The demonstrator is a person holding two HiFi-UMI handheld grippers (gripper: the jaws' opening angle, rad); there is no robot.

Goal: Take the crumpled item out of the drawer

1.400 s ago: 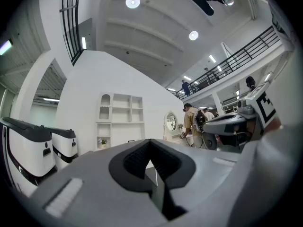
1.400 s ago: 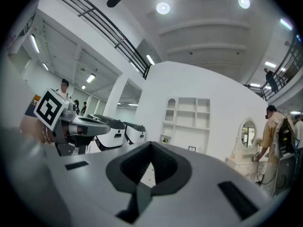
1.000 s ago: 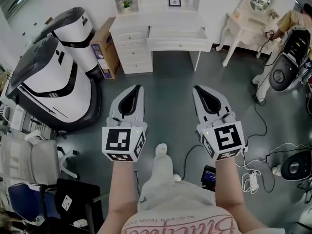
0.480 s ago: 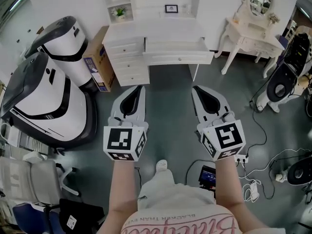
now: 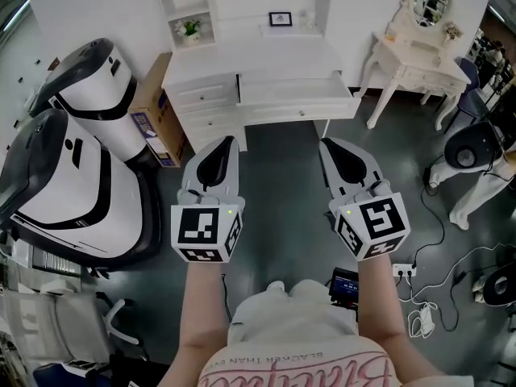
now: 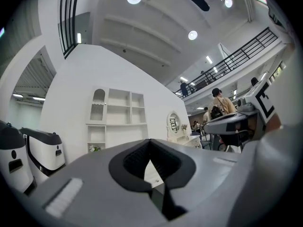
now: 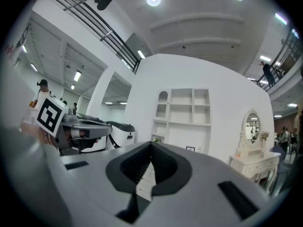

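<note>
- The left gripper has its fingers pressed together at the tips, with nothing between them; its own view shows only the white room through the hollow behind the closed tips.
- The right gripper is likewise closed tip to tip and empty.
- Both are held side by side, apart from each other, and touch nothing.
- The drawer stands pulled out from the white desk, ahead of the fingertips and between their two lines; its front edge is near the tips but apart from them.
- The crumpled item cannot be made out in any view; the drawer's inside is not visible from here.
- Bare grey floor lies under and between the fingers.
- Left of the left fingers: a cardboard box and a big white-and-black machine.
- Right of the right fingers: a dressing table, further off, and cables on the floor.
</note>
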